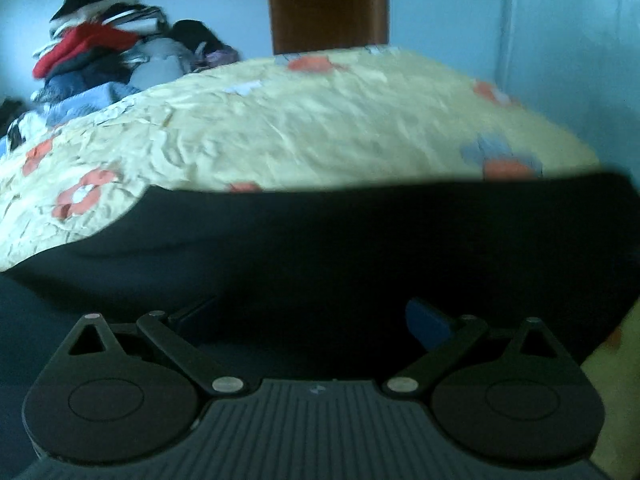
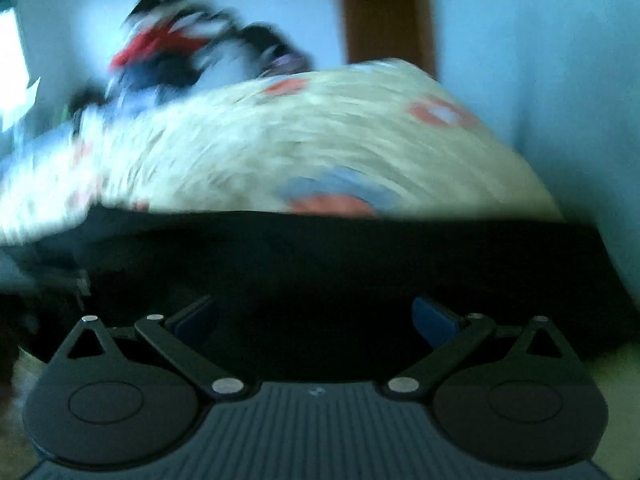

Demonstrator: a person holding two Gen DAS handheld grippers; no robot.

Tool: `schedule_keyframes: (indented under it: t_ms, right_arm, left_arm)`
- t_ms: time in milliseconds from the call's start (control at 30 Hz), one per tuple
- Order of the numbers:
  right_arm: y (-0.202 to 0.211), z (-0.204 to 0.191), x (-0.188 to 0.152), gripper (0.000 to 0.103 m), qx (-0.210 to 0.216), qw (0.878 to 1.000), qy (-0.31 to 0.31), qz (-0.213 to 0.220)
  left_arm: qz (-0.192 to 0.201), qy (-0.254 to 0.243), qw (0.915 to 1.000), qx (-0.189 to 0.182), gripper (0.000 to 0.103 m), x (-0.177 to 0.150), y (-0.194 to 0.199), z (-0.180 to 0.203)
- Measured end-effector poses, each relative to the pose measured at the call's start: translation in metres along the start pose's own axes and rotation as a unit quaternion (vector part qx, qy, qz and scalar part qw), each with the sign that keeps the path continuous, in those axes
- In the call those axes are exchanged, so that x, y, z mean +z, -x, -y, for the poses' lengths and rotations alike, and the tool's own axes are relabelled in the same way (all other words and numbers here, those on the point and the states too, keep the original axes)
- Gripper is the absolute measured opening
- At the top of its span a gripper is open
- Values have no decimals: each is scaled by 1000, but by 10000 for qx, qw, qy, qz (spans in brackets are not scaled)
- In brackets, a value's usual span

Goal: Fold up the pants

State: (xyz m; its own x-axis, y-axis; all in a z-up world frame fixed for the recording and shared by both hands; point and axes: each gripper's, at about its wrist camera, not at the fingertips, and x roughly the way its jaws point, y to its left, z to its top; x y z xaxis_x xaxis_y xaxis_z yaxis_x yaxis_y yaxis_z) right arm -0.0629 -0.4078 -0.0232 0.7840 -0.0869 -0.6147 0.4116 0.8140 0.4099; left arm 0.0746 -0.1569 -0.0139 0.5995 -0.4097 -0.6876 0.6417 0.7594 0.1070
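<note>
Black pants lie across the near part of the bed, their long axis running left to right, with a heap of clothes at the far left and a brown door behind. The left hand-held gripper and the right hand-held gripper each hold their blue pads spread wide over the dark cloth, gripping nothing. The left view is fairly sharp; the right view is smeared and shows a pale patch of light at its left edge.

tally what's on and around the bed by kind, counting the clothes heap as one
dark pants: 1
flowered bedspread: 1
clothes heap: 1
brown door: 1
tongs: 2, left and right, both open
total: 6
</note>
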Motion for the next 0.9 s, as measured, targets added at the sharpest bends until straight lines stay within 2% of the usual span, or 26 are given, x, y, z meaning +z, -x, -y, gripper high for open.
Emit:
schedule_keyframes:
  t_ms: [67,133,167,300,467,567,667,767,833,900]
  right_arm:
    - [28,61,-10,103,557,9879,-1437,178]
    - [47,106,-21,103,805,9698,-2262,440]
    - [53,120,-25,103,794,9652,-2428,556]
    - [62,142,-30,103,866,9554,-2656,960]
    - [43,135,-16,103,655,9606,-2455,1130]
    - [33,137,-8,103,564,9572,-2511,1327]
    - [26,151,-6,103,565,9431,-2859,1599]
    - [21,166,-5,102,764,9184,-3452,1775]
    - [18,170,-2,85,818,9127,-3565,1824]
    - [13,174,0,31,781,9166,-3551,1663]
  left_arm:
    - [57,112,9999,-6,100,-3,5,4]
    - [77,278,9995,-161,101,-4,13,5]
    - [150,345,9991,-194,101,-4,18,7]
    - [358,335,9988,-44,102,-7,30,17]
    - [176,183,9997,59,102,-14,26,22]
    - [186,139,9997,68,102,-15,27,23]
    - [179,84,9998,78,102,-15,27,24]
    - [142,35,9999,39,102,-14,27,23]
    - [121,64,9999,13,102,-14,27,19]
    - [137,123,9998,39,102,-13,28,16]
